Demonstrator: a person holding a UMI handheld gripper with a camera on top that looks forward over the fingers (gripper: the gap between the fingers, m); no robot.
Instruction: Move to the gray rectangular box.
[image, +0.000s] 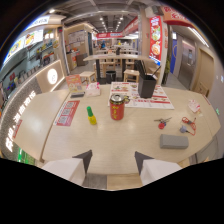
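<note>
— Where did the gray rectangular box (174, 141) lie?

— Flat on the wooden table (120, 142), near its right edge and front corner, well off to the right of the gripper (113, 159). Keys (162, 121) lay just beyond it.

— And the fingers?

— Spread apart, gripping nothing, poised over the table's near edge.

— What else stood there?

— A red can (117, 107) near the middle, a green-and-yellow marker (91, 115) to its left, and a black holder (147, 85) toward the far edge, on printed menus (145, 97).
</note>
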